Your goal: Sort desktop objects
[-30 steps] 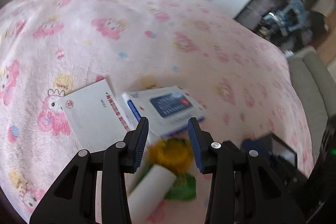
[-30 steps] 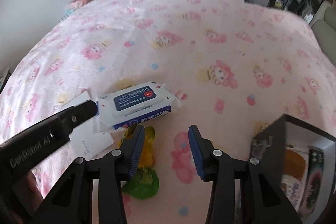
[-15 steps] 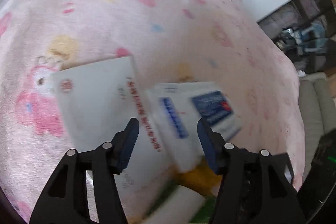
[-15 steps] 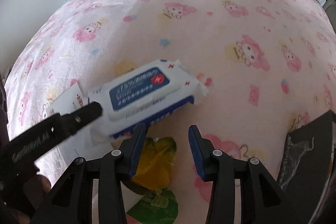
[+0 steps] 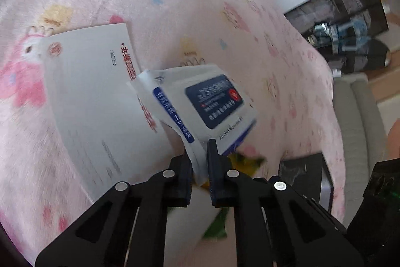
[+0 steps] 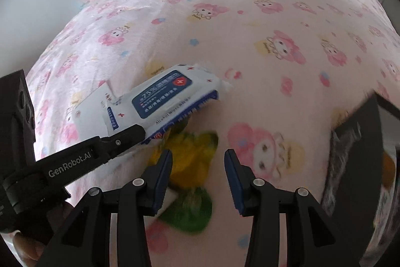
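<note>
A soft white pack of alcohol wipes with a dark blue label (image 5: 212,101) is pinched at its near edge by the left gripper (image 5: 200,157). The jaws of that gripper are closing, and the thin sealed border of the pack is seen pressed between the two black fingers (image 5: 213,154). In the right wrist view the same pack (image 6: 160,101) is seen tilted, its far end lifted off the pink plush blanket printed with cartoon rabbits (image 6: 250,29), while the left gripper (image 6: 132,134) is clamped on its lower edge.

Beside and partly under the pack, a flat white paper envelope with red printed characters (image 5: 95,96) is laid on the blanket. Just below the pack, a crumpled yellow and green plastic wrapper (image 6: 192,162) is seen, blurred in both views, with a white cylindrical object (image 5: 190,214) next to it behind the left fingers.

The right gripper (image 6: 197,174) is held above the wrapper with its blue-padded fingers (image 6: 163,167) parted; nothing is pressed between them, although the yellow part of the wrapper is seen in the gap behind them. At the right edge, a black open box holding small items (image 6: 355,154) is set on the blanket, well apart from the pack. A grey sofa (image 5: 355,121) is visible beyond the blanket's edge.
</note>
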